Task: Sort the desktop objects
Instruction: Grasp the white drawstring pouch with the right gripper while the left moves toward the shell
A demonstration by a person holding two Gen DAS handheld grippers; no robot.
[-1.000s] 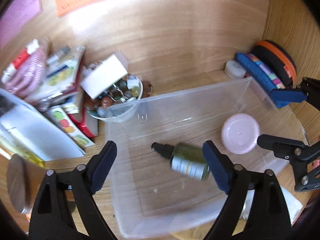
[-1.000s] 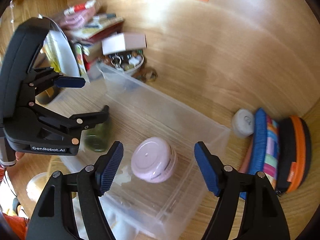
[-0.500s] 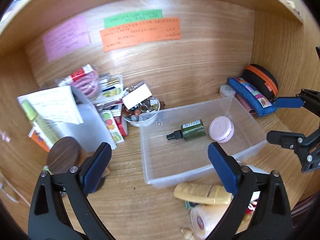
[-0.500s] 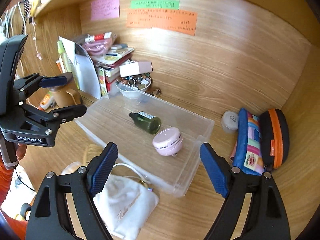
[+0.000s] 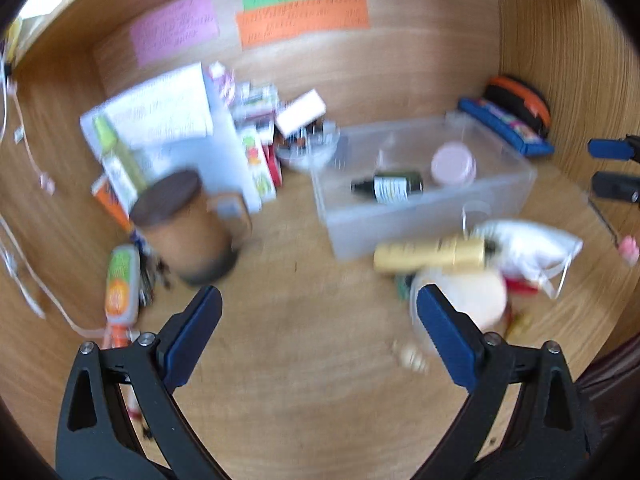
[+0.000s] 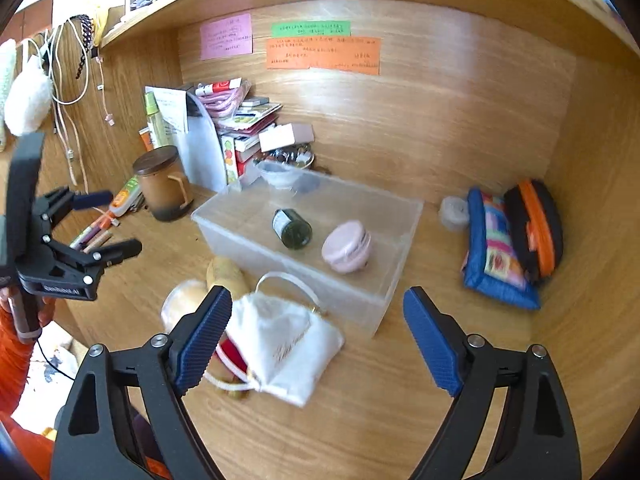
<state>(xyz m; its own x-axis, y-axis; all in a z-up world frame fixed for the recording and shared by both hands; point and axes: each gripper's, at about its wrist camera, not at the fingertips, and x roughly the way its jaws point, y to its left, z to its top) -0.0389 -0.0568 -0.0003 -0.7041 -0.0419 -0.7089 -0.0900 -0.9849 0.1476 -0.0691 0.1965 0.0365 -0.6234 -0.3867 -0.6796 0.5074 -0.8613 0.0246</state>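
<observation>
My left gripper (image 5: 318,330) stands wide apart with nothing between its ribbed blue pads, and my right gripper (image 6: 318,340) is likewise spread and empty, its jaws having just been opening. Ahead of both, on the wooden desk (image 6: 360,420), sits the clear plastic bin (image 6: 384,304), a thin-walled, frosted rectangular tub. Inside it lie two things: a dark green bottle (image 6: 292,229) on its side, glassy and round-shouldered with a pale label and a black cap, and beside it a pink jar (image 6: 346,246), squat and round with a smooth matte lid, tipped a little on its edge. Just in front of the bin rests a white cloth pouch (image 6: 288,348), soft and creased, with a pale cord looping from it; a yellowish tube (image 5: 430,255) lies next to it, blurred in the left view. To the bin's right lean a blue patterned pencil case (image 6: 496,252) of fabric and a rounded black case with an orange zipper (image 6: 536,224). To its left stands a brown mug (image 6: 162,182) with a dark round lid.
</observation>
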